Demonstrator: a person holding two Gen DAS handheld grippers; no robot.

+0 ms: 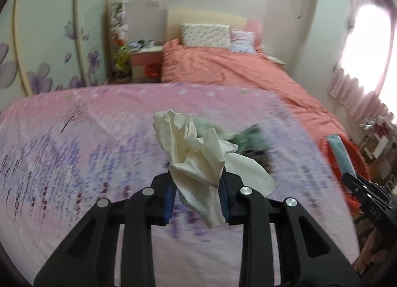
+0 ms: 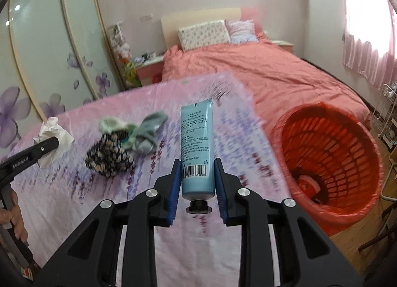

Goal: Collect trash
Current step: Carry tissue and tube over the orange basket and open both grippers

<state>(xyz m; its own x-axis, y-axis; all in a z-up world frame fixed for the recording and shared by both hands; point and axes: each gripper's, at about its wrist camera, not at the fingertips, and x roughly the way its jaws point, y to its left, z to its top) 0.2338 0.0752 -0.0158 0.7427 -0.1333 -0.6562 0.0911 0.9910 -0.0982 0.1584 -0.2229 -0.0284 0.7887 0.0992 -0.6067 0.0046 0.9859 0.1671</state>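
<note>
My left gripper [image 1: 198,187] is shut on a crumpled white tissue [image 1: 196,148] and holds it above the pink flowered bedspread [image 1: 74,138]. My right gripper [image 2: 197,180] is shut on a light blue tube [image 2: 197,143], cap toward me, held upright over the bedspread's right edge. A red mesh trash basket [image 2: 330,162] with a red liner stands on the floor to the right of the tube; some red and white trash lies at its bottom. In the right wrist view the left gripper [image 2: 49,148] with the tissue [image 2: 53,133] shows at the far left.
A dark flowered cloth [image 2: 109,158] and pale green socks [image 2: 141,133] lie on the bedspread between the grippers. A bed with a salmon cover [image 2: 260,73] and pillows is behind. A wardrobe with flower doors [image 2: 49,63] stands left, a nightstand [image 2: 148,68] beside it.
</note>
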